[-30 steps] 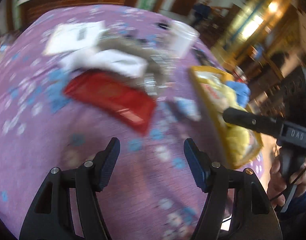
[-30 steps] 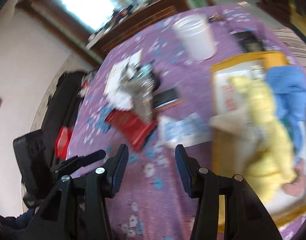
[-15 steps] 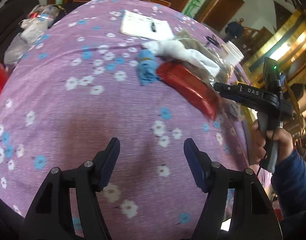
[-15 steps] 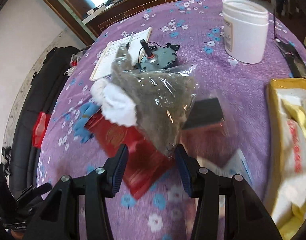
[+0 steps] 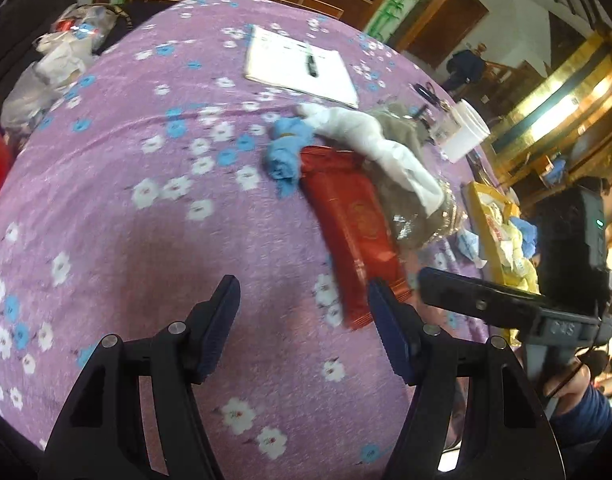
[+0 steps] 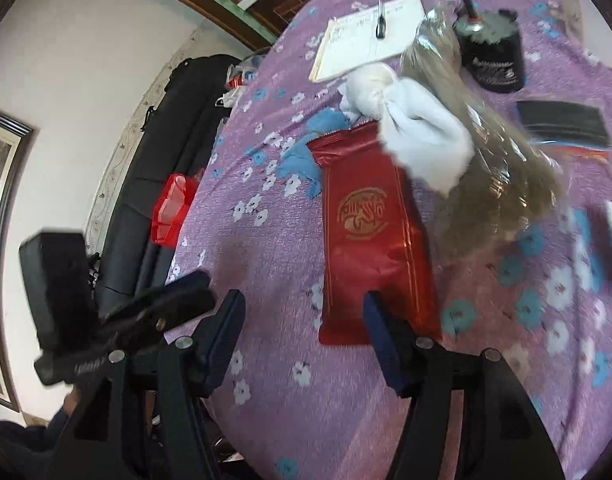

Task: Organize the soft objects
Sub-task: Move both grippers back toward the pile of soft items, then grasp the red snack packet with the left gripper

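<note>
The right gripper (image 6: 302, 332) fills the bottom of its own view with jaws spread and nothing between the pads; they have just been opening. Its right-hand finger (image 6: 379, 336) overlaps the lower edge of a red foil packet (image 6: 369, 236) that lies flat on the purple flowered tablecloth (image 6: 266, 380) at frame centre. Just above the packet, a white sock (image 6: 421, 140) lies across the packet's top corner and against a clear bag of grey-brown stuffing (image 6: 493, 184) at right. A crumpled blue cloth (image 6: 302, 156) touches the packet's upper left side. Further up lie a notepad with a pen (image 6: 365, 36) and a black round device (image 6: 491, 56).

The left gripper (image 5: 302, 320) is likewise released and empty, low in its view above bare tablecloth. To its right the other tool's black body juts in from the frame's edge. At the right edge sits a yellow tray (image 5: 475, 216) holding yellow and blue soft items, and a white plastic jar (image 5: 465, 132) stands above it.
</note>
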